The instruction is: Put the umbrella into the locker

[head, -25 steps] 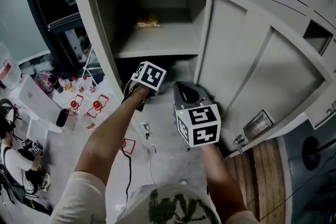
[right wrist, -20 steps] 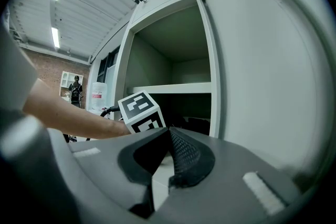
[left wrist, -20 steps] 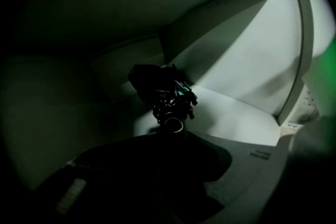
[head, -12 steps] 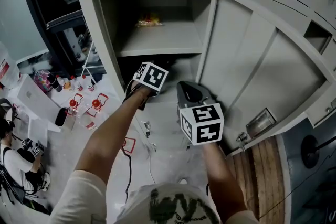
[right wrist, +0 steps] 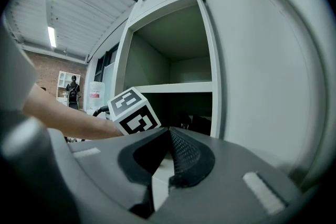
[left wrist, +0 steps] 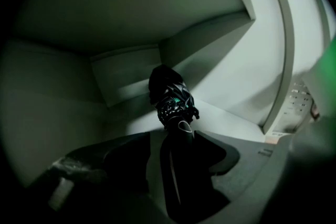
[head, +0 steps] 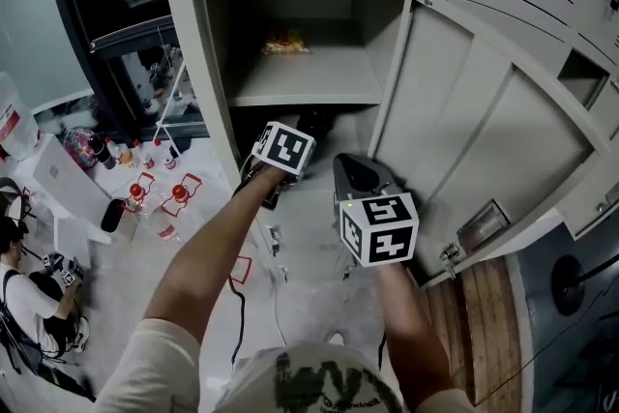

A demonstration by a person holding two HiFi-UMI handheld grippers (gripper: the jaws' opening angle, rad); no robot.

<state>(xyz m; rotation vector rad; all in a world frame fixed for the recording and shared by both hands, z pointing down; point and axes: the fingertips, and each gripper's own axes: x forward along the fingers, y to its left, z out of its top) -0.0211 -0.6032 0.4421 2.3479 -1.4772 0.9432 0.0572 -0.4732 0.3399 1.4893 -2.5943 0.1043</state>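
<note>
The black folded umbrella (left wrist: 170,99), with a teal pattern, lies on the floor of the locker's lower compartment (left wrist: 226,118), its far end towards the back corner. Its handle runs back between the jaws of my left gripper (left wrist: 173,136). Those jaws are opening and stand wide on either side of the handle. In the head view the left gripper's marker cube (head: 283,148) sits at the dark compartment mouth, with the umbrella (head: 311,124) just visible inside. My right gripper (right wrist: 169,131) hovers outside by the open door (head: 464,140), shut and empty.
A yellow snack packet (head: 286,44) lies on the upper shelf (head: 309,77). Bottles and red-topped items (head: 160,193) crowd the floor to the left, near a seated person (head: 29,295). A cable (head: 237,305) trails across the floor. Wooden boards (head: 493,314) lie at the right.
The head view has swung a little, so the locker sits further right in it. Both grippers keep their places at the locker mouth.
</note>
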